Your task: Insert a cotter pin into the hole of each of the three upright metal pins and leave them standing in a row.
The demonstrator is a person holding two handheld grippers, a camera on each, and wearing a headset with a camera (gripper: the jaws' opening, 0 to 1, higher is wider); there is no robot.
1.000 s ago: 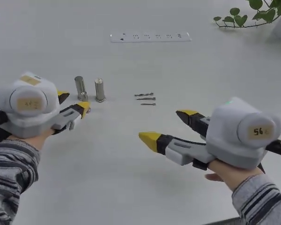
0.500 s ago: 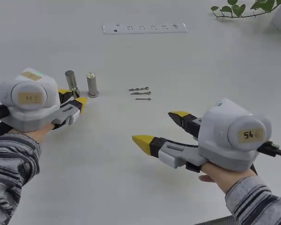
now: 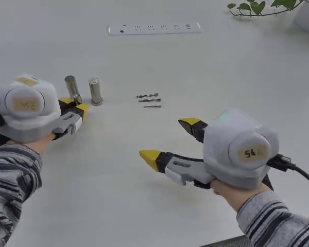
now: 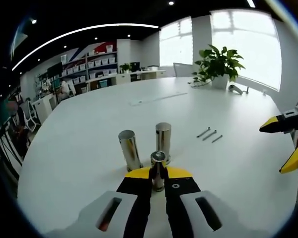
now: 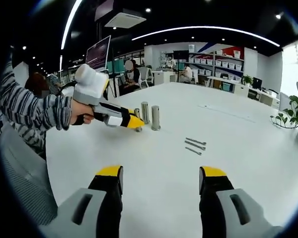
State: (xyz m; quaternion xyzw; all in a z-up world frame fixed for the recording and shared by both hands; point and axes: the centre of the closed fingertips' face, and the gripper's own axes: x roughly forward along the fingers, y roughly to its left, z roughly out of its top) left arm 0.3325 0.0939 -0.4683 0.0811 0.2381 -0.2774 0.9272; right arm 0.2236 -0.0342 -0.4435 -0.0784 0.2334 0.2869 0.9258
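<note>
Fingers (image 4: 139, 175) of left gripper (image 4: 159, 176) seemingly clasp pin (image 4: 158, 159).

White power strip (image 3: 154, 28) and potted plant (image 3: 253, 7) on table (image 3: 221, 67).

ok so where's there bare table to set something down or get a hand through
Bare table runs between the power strip and the cotter pins, right of them toward the plant, and at the front between left gripper and right gripper. It is crowded at far left, where the left gripper clamps one metal pin beside two standing pins.
</note>
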